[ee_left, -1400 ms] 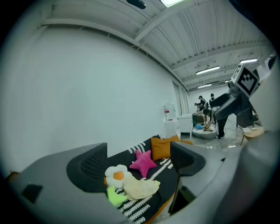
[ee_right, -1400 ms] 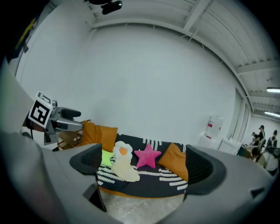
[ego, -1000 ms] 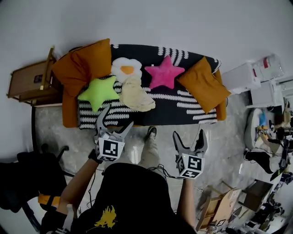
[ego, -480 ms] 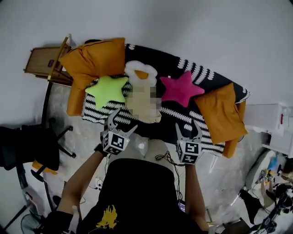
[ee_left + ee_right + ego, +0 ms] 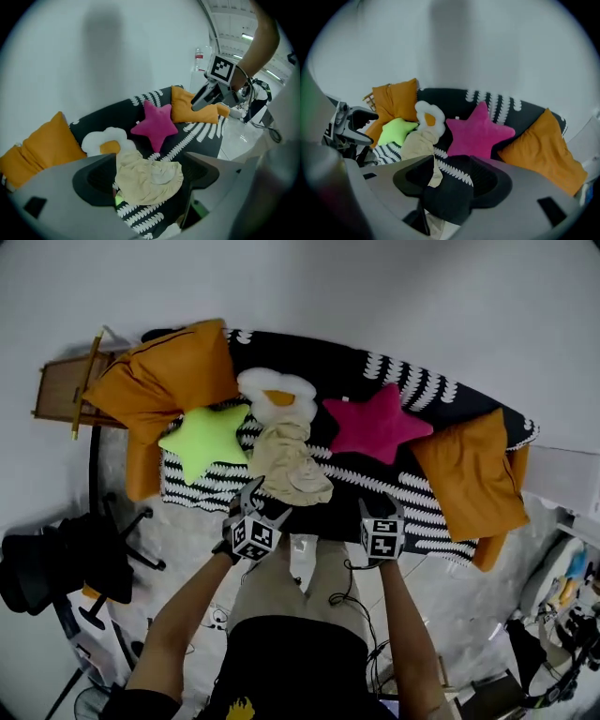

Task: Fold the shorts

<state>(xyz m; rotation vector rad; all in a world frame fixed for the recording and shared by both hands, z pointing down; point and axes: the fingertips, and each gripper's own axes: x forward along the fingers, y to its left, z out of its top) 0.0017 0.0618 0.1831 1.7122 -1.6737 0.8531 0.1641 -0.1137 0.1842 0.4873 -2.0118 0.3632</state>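
The cream shorts (image 5: 289,463) lie crumpled on the black-and-white sofa blanket (image 5: 412,507), just below the fried-egg cushion (image 5: 277,392). My left gripper (image 5: 265,501) hovers at the sofa's front edge near the shorts' lower hem, jaws open. In the left gripper view the shorts (image 5: 147,176) show in the gap of the left gripper (image 5: 150,161), apart from the jaws. My right gripper (image 5: 381,507) is over the blanket's front edge, right of the shorts. Its jaws have just been closing and stand partly open. In the right gripper view only dark blanket shows in the gap of the right gripper (image 5: 451,161).
A green star cushion (image 5: 204,437) and a pink star cushion (image 5: 377,424) flank the shorts. Orange cushions (image 5: 164,381) (image 5: 483,479) sit at both sofa ends. A wooden side table (image 5: 61,395) stands left; a black office chair (image 5: 70,568) is on the floor nearby.
Both grippers have come down and forward from in front of the person's body to the sofa's front edge. The right jaws stand narrower than before.
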